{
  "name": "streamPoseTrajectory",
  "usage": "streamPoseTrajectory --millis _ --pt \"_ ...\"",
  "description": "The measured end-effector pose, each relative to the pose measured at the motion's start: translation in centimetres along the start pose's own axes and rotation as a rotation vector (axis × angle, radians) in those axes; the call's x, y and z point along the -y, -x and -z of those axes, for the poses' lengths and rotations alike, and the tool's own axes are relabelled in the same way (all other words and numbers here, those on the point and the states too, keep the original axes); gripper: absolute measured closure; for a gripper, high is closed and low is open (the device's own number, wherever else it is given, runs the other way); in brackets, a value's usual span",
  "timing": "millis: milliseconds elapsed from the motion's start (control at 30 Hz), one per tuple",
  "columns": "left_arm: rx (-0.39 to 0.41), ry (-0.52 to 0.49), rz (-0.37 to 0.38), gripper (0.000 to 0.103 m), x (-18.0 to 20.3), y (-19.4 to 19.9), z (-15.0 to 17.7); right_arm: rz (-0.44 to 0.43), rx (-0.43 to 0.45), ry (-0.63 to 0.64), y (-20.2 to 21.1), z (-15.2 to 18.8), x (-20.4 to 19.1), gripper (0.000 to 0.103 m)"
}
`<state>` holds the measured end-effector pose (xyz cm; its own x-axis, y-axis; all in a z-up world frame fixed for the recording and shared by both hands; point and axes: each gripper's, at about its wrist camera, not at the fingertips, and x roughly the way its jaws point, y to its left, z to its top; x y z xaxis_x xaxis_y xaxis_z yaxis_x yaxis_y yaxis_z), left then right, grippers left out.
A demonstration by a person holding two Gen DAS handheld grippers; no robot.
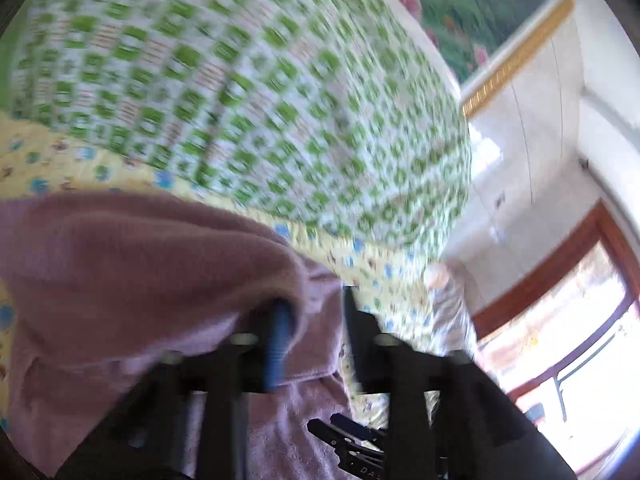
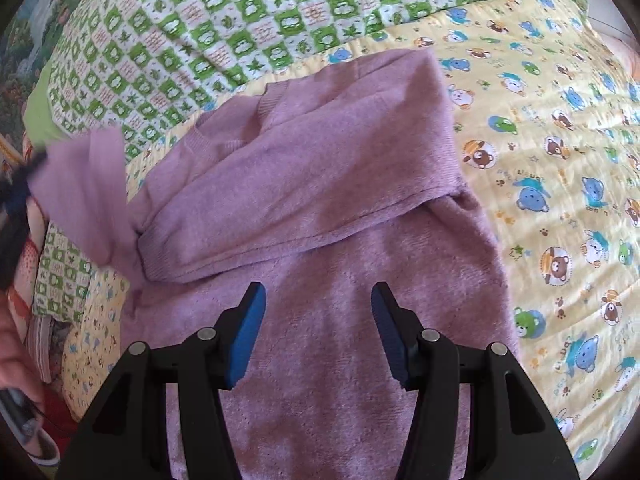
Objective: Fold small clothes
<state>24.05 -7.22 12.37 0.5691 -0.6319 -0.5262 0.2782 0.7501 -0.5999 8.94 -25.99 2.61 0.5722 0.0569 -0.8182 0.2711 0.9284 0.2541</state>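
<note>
A small mauve knit sweater lies on the yellow bear-print bed sheet. One sleeve is folded across its chest. My right gripper is open and empty just above the sweater's lower body. The other sleeve is lifted at the left, blurred, with a dark shape, likely my left gripper, at its end. In the blurred left wrist view the sweater drapes over my left gripper. Its fingers stand apart, and the cloth hides the blue left pad's tip. Its grip cannot be judged.
A green and white checked quilt is piled behind the sweater. A gold-framed painting, white wall and a window show in the left wrist view. A hand and shoes are at the left edge of the right wrist view.
</note>
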Motion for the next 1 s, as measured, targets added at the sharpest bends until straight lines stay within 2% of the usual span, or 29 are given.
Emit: streamPoseTrajectory --millis 33,67,133,200,300,333,367,467,533,633,733,833,867,900,967,1000 --pt "-0.037 -0.018 -0.023 0.041 0.1 -1.4 0.4 0.006 0.001 -0.004 0.0 -0.1 0.3 0.047" --pt "-0.075 -0.032 -0.048 0.045 -0.1 -2.6 1.1 0.013 0.001 -0.007 0.0 -0.2 0.6 0.047" --pt "-0.147 -0.034 -0.088 0.045 -1.9 -3.9 3.4 0.02 -0.001 -0.016 -0.1 -0.5 1.3 0.047" --pt "-0.186 -0.024 -0.144 0.045 -4.5 -3.9 5.6 0.024 -0.001 -0.026 0.0 -0.7 2.0 0.047" --pt "-0.219 -0.032 -0.288 0.045 -9.0 -2.1 8.3 0.032 -0.02 -0.038 -0.5 -1.3 2.7 0.047" --pt "-0.22 -0.04 -0.362 0.045 -10.9 -1.1 9.0 0.026 -0.031 -0.043 -0.7 -1.6 2.8 0.047" --pt "-0.221 -0.043 -0.41 0.045 -12.5 -0.9 9.3 0.023 -0.031 -0.044 -0.9 -2.1 2.9 0.047" --pt "-0.22 -0.056 -0.617 0.045 -18.0 1.1 9.6 -0.013 -0.029 -0.069 -1.8 -3.7 3.0 0.047" --pt "-0.221 -0.054 -0.69 0.045 -20.6 1.8 9.2 -0.046 -0.023 -0.1 -2.8 -4.9 3.1 0.047" --pt "-0.234 -0.051 -0.711 0.045 -22.7 1.2 8.6 -0.131 -0.064 -0.201 -5.6 -6.9 3.4 0.047" --pt "-0.231 -0.099 -0.738 0.043 -22.9 0.2 8.2 -0.194 -0.108 -0.296 -8.2 -8.1 3.4 0.047" --pt "-0.223 -0.121 -0.817 0.044 -23.5 -1.6 7.6 -0.176 -0.099 -0.374 -9.9 -8.8 3.6 0.047" --pt "-0.21 -0.101 -0.838 0.047 -24.0 -1.9 7.0 -0.166 -0.085 -0.404 -10.2 -9.0 3.7 0.054" --pt "-0.195 -0.075 -0.852 0.051 -24.4 -2.2 6.4 -0.155 -0.076 -0.409 -10.3 -9.5 3.4 0.073" --pt "-0.152 -0.003 -0.863 0.059 -25.1 -1.7 4.9 -0.167 -0.049 -0.35 -9.3 -10.9 1.7 0.098" --pt "-0.115 0.038 -0.869 0.059 -25.6 -1.1 4.2 -0.194 -0.004 -0.305 -7.9 -11.7 0.4 0.098"
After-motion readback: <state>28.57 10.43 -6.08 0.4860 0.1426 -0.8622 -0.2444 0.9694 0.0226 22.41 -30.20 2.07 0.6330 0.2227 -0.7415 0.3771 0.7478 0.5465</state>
